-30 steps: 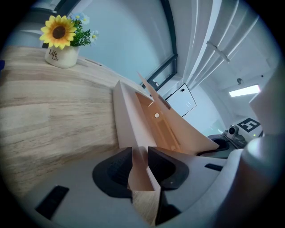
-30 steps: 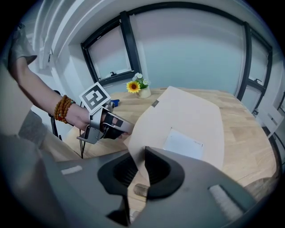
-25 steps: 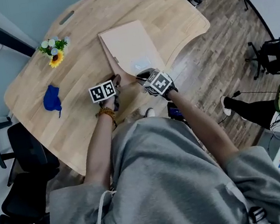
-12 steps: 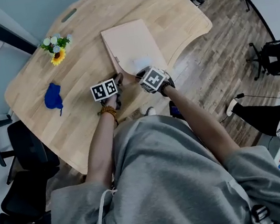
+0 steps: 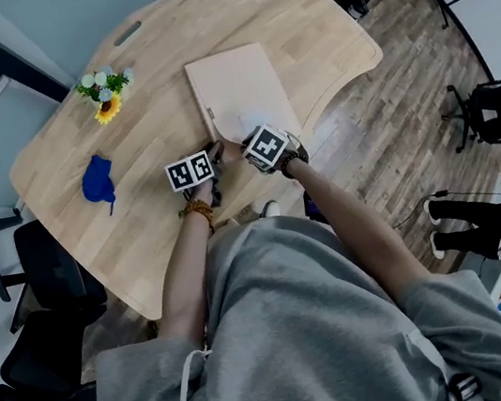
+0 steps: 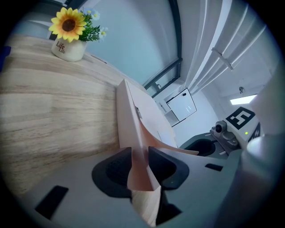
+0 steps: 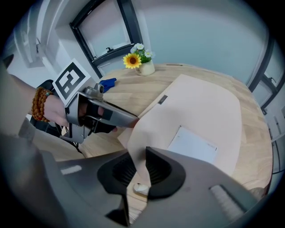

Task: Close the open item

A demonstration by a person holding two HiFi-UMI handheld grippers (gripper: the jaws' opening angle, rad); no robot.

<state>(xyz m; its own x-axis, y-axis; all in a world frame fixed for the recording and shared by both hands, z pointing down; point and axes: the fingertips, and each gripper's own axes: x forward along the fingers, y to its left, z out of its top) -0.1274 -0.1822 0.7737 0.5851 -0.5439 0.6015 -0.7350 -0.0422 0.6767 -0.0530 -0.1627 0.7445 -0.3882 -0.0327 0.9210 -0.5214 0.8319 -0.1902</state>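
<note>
As I watched the head view, the pink folder (image 5: 242,91) lay on the wooden table (image 5: 120,102) at centre frame, its near corner toward the person. Both tools met at that corner. The left gripper (image 5: 214,156) sat where it had been a second earlier. The right gripper (image 5: 243,144) had dipped lower and tipped more steeply toward the tabletop, taking the cover's near corner down with it. From above the cover looked almost flat. The sunflower pot (image 5: 101,88) and the blue cloth (image 5: 95,180), at upper left and left, were untouched.

In the left gripper view, the pads were clamped on the folder's corner at lower centre. The cover peeled up and away to the right of the back sheet, leaving a wedge of gap, so the folder was not yet shut.

In the right gripper view, the cover's curled edge ran up between the pads at lower centre and they appeared to be pinching it. The jaws had just eased slightly wider with the sheet between them. A white label (image 7: 192,143) showed on the folder right of centre. I judged the closing nearly finished: the corner only had to be laid flat and let go.
</note>
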